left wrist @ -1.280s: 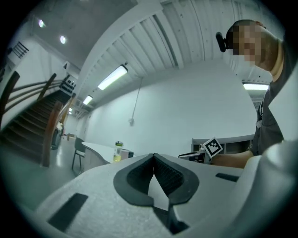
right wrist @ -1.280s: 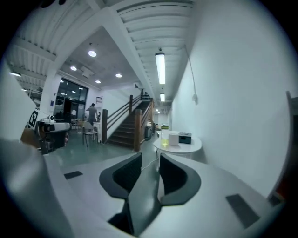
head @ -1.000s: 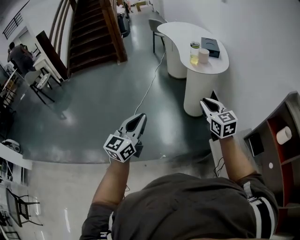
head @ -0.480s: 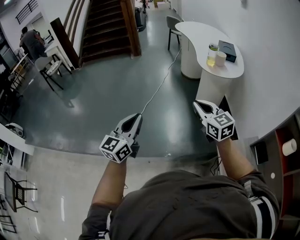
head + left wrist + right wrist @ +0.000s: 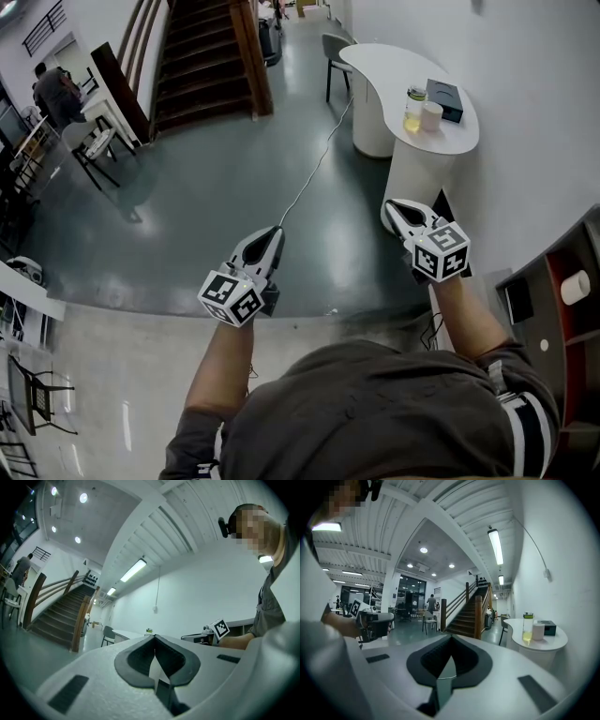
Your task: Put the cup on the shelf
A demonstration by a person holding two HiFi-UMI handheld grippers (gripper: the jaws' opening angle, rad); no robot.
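Grey shirt (image 5: 375, 412): nearest, at the bottom of the head view; both forearms reach out from it.
Left gripper (image 5: 277, 232): near left, over the dark floor (image 5: 178, 206); jaws pressed together, nothing between them, touching nothing.
Right gripper (image 5: 392, 208): near right, close to the table's pedestal; jaws fully together, empty, touching nothing.
Shelf (image 5: 544, 267): right edge; dark frame with red-lined compartments. A white cylinder (image 5: 575, 287) sits in one, too small to identify.
Table (image 5: 450, 145): white with a curved top, farther right, along the wall.
Cup (image 5: 431, 115): white, on the table's near lobe, well apart from both grippers; upright, long axis vertical, mouth up.
Bottle (image 5: 413, 106): holds yellow liquid, just left of the cup.
Box (image 5: 446, 97): dark, just beyond the cup.
Staircase (image 5: 202, 56): far, wooden rails.
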